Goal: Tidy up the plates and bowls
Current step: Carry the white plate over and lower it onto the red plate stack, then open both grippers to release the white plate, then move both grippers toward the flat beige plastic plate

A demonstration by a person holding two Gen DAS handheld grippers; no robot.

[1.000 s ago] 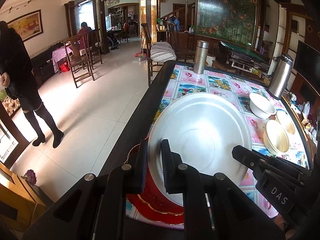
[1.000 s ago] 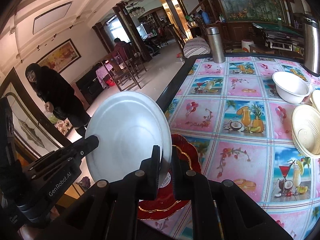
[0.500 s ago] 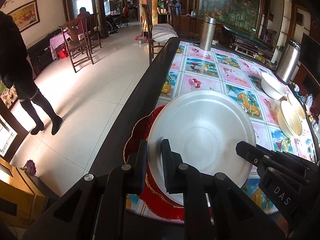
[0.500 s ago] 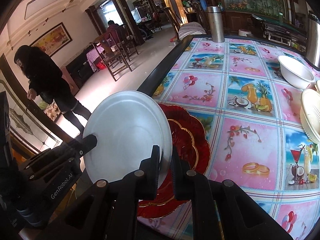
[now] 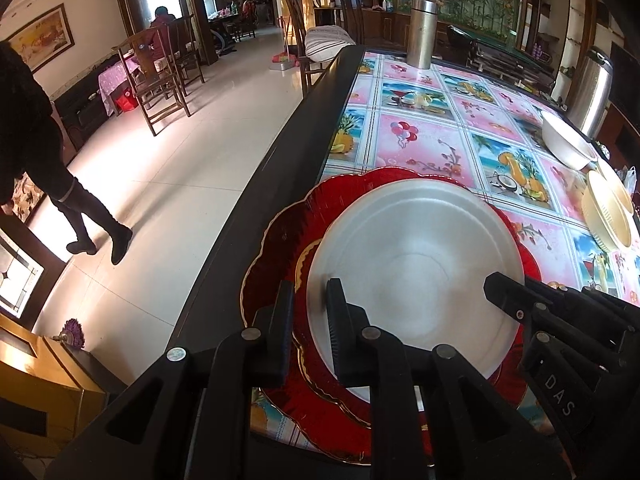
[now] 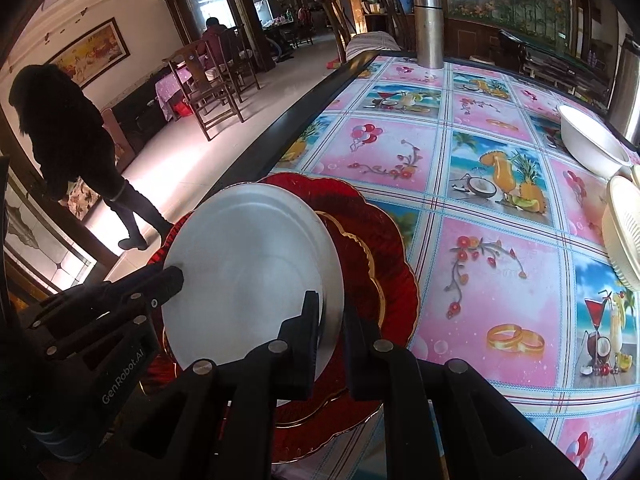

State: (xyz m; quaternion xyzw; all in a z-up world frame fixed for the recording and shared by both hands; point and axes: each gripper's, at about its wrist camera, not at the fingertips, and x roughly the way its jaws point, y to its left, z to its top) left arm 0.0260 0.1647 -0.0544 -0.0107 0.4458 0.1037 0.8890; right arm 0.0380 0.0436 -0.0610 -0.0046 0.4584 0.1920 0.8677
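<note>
The surface point(image 5: 420, 144) in front of you carries a bright pink and blue cloth of fruit and drink pictures, with a dark rim along its left edge. At its near left corner lies the red plate point(image 5: 280, 240), scalloped and gold-edged, and the silver plate point(image 5: 416, 248) sits over it, well within the red rim.

You hold the silver plate from both sides. Your left gripper point(image 5: 308, 312) has the plate's near left rim between its jaws; the jaws are easing open at this moment, and a narrow gap shows beside the rim. Your right gripper point(image 6: 332, 320) is closed on the plate's right rim point(image 6: 334, 276), its jaws pinching the edge.

Far to the right on the surface, a white bowl point(image 6: 592, 144) stands well apart from the plates, and just beside it, nearer to you, cream bowls point(image 5: 606, 216) lean on edge. A steel flask point(image 5: 420, 34) stands upright at the far end, and a larger steel flask point(image 5: 592, 92) stands at the far right corner.

On the floor to the left, a person in dark clothes point(image 6: 68, 140) stands near the wall.
</note>
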